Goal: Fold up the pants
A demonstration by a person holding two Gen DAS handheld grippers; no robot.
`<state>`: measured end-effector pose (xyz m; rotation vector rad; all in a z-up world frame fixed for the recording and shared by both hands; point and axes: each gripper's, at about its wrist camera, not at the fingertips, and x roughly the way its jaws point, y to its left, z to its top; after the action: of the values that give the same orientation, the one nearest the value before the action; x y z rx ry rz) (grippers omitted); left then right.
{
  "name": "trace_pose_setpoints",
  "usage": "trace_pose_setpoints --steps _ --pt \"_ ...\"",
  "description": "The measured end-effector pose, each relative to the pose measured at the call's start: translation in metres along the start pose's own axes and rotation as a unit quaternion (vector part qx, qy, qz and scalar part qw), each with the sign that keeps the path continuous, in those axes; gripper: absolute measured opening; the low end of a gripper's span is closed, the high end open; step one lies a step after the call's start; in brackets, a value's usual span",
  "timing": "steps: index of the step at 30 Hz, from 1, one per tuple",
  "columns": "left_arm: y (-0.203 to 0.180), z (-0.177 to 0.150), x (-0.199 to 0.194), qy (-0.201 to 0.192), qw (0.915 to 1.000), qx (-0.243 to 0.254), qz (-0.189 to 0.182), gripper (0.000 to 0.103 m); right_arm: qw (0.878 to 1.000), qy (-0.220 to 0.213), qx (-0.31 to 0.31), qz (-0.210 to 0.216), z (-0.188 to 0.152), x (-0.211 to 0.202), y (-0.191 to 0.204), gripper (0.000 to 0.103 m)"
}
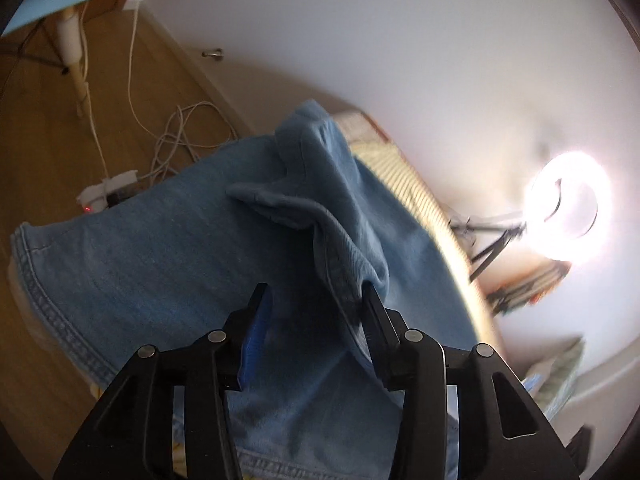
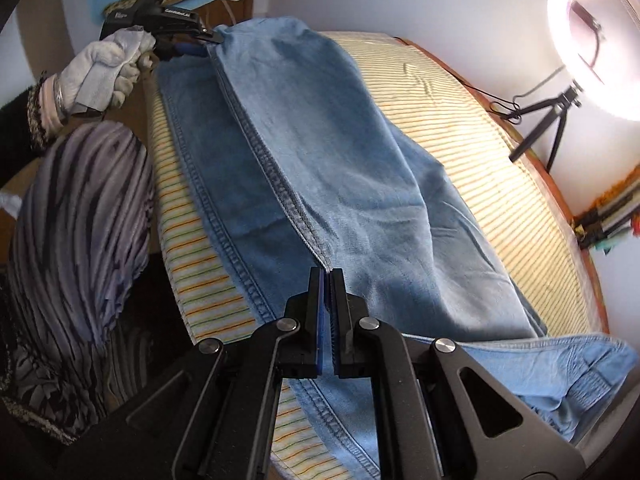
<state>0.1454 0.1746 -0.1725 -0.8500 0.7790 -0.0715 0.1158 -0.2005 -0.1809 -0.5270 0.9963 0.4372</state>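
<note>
Light blue denim pants lie lengthwise on a striped table top, one leg laid over the other. My right gripper is shut on the stitched seam edge of the upper leg, near the waist end. My left gripper is open; a fold of the hem rests against its right finger. In the right wrist view the left gripper sits at the far hem, held by a gloved hand.
A lit ring light on a tripod stands at the far right of the table. Cables and a power strip lie on the wooden floor. The person's striped clothing is at the table's left edge.
</note>
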Motion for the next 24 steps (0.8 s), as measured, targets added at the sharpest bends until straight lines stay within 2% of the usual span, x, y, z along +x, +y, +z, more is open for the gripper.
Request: trace_pose_setpoints --steps 3,6,7,10,13,17,20,22,24 --pt "0.006 0.005 -0.004 -0.011 0.9996 -0.024 -0.009 0.048 1.0 -0.003 0.012 0.0 -0.003 -0.001 -0.003 0.004" --pt "0.014 0.007 -0.006 -0.021 0.9981 -0.055 -0.022 0.048 1.0 -0.004 0.02 0.001 -0.006 0.0 -0.005 0.004" --pt "0.022 0.01 -0.01 -0.01 0.9969 -0.071 -0.03 0.048 1.0 -0.004 0.023 0.002 -0.006 0.001 -0.006 0.004" --pt "0.037 0.015 -0.01 -0.016 0.9913 -0.122 -0.045 0.048 1.0 -0.003 0.029 0.004 -0.005 0.005 -0.009 0.004" --pt "0.038 0.019 0.001 -0.001 0.9898 -0.135 -0.044 0.048 0.999 -0.005 0.032 0.0 -0.002 0.006 -0.009 0.004" --pt "0.035 0.021 0.012 0.008 0.986 -0.153 -0.066 0.048 0.999 -0.011 0.04 -0.003 -0.003 0.003 -0.015 0.004" --pt "0.032 0.025 0.018 0.005 0.9851 -0.157 -0.071 0.043 0.999 -0.012 0.043 -0.011 -0.005 0.001 -0.016 0.004" --pt "0.026 0.03 0.021 0.004 0.9887 -0.138 -0.059 0.014 0.999 -0.013 0.046 -0.018 -0.006 0.001 -0.017 0.004" --pt "0.021 0.034 0.024 0.004 0.9919 -0.117 -0.05 0.01 0.998 -0.015 0.052 -0.022 -0.003 0.0 -0.02 0.004"
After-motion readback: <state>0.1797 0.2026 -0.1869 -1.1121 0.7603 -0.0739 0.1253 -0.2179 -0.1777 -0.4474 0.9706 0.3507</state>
